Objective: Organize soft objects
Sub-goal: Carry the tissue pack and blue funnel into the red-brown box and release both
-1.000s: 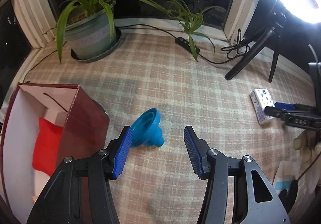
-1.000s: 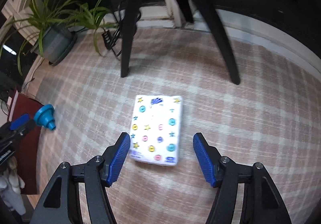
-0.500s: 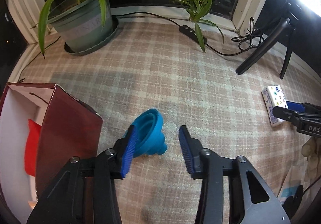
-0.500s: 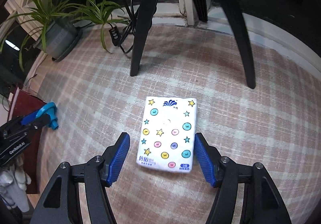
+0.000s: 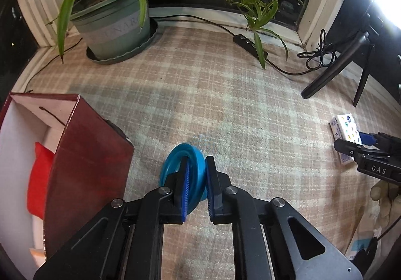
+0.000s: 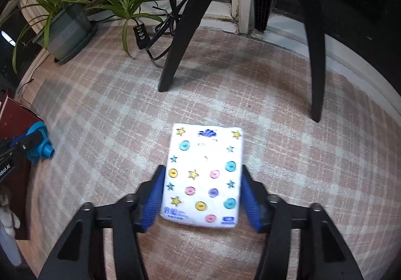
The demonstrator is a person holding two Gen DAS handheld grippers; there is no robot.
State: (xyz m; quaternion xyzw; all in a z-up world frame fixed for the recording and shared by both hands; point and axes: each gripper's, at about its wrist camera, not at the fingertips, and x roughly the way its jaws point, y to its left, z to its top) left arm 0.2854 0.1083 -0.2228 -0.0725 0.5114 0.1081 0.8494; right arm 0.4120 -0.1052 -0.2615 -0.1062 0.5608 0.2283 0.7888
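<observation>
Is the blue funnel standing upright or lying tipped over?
Tipped: the blue funnel lies on its side on the checked cloth, spout level; the left gripper is shut on its rim.

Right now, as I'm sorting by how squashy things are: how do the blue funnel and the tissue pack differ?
The blue funnel is round, ringed and plain blue; the tissue pack is a flat white rectangle printed with stars and dots. The funnel lies tipped on its side; the pack lies flat. The left gripper is shut on the funnel's rim; the right gripper's jaws are closing around the pack. Both sit on the checked cloth.
</observation>
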